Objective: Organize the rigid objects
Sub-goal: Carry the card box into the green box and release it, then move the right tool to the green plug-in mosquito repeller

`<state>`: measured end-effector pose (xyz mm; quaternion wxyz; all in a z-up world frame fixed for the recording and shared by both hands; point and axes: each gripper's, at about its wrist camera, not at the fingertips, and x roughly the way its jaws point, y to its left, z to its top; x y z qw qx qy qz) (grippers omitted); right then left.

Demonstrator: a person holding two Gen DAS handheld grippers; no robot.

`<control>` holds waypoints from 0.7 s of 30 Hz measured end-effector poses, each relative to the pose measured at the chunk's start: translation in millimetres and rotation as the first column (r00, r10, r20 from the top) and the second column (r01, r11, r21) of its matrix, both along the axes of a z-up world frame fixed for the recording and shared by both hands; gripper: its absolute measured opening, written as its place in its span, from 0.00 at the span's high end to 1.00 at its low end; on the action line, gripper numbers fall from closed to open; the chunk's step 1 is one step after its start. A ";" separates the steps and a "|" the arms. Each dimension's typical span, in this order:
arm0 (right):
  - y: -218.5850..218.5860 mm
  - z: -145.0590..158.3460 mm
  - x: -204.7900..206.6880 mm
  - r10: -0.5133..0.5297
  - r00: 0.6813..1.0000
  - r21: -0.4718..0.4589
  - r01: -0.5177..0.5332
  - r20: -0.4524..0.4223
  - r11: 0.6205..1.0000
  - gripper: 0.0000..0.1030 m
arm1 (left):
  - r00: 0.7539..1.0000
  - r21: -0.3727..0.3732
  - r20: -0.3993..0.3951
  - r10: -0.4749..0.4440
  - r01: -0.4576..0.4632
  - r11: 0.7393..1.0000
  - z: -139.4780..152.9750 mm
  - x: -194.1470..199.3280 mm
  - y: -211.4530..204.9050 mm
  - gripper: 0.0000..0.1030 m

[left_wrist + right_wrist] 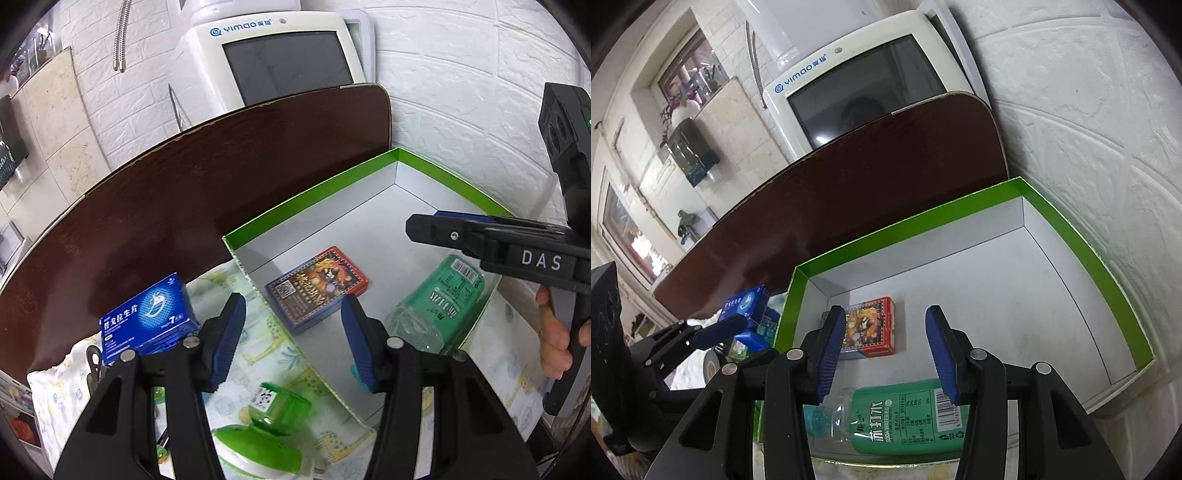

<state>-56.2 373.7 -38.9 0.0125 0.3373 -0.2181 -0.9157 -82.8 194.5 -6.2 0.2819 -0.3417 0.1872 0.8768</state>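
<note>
A green-rimmed white box [1104,273] sits open on the patterned cloth [258,332] against the white brick wall [1089,110], with a dark wooden board [849,206] propped along its far left side. Inside it, a card deck box [873,328] lies flat toward the left, and a green-labelled soda water bottle [905,421] lies on its side near the front edge, cap pointing left. The right gripper [884,354] hangs above the bottle with its blue pads apart and nothing between them. The left gripper [291,339] is also spread and empty, straddling the box's left wall. Outside on the cloth, a blue medicine box [147,317] rests to the left, and a green plastic container [273,410] lies near the camera.
</note>
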 end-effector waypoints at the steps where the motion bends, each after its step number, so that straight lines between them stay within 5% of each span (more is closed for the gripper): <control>1: -0.5 -0.2 -0.3 0.003 1.000 0.001 -0.003 0.002 1.000 0.53 | 1.000 -0.001 -0.006 0.007 -0.007 1.000 1.0 0.3 -2.8 0.49; 14: -50.6 18.9 6.8 0.094 0.995 0.051 -0.093 -0.015 0.994 0.53 | 0.985 0.067 0.000 0.170 -0.170 0.983 8.5 -0.5 -80.3 0.49; 21: -92.9 25.7 6.0 0.170 0.985 0.083 -0.168 -0.007 0.982 0.53 | 0.986 0.106 0.087 0.140 -0.149 0.983 -8.5 19.8 -105.2 0.49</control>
